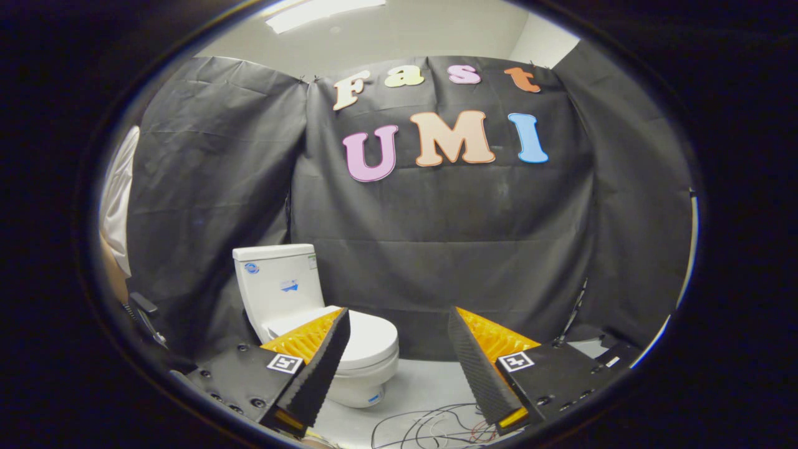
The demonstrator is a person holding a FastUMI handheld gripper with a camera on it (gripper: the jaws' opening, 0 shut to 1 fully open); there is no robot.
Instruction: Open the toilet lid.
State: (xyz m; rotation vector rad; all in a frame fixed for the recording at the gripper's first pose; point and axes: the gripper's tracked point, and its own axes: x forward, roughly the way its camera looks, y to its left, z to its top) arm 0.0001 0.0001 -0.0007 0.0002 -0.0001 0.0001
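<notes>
Hand-held gripper point(399, 324) stands wide open, holding nothing, well short of the toilet point(312, 324). Lid point(368, 337) remains closed. Risk: loose cables point(430, 427) on the floor may snag the approach; fingers may slip off the smooth lid edge.

White one-piece toilet point(293, 293) stands upright on the pale floor against the black cloth wall, tank at the back with small blue stickers on its front. Toilet lid point(368, 337) is down, lying flat and closed over the bowl. Toilet sits beyond the left finger, which overlaps the lid's near edge.
</notes>
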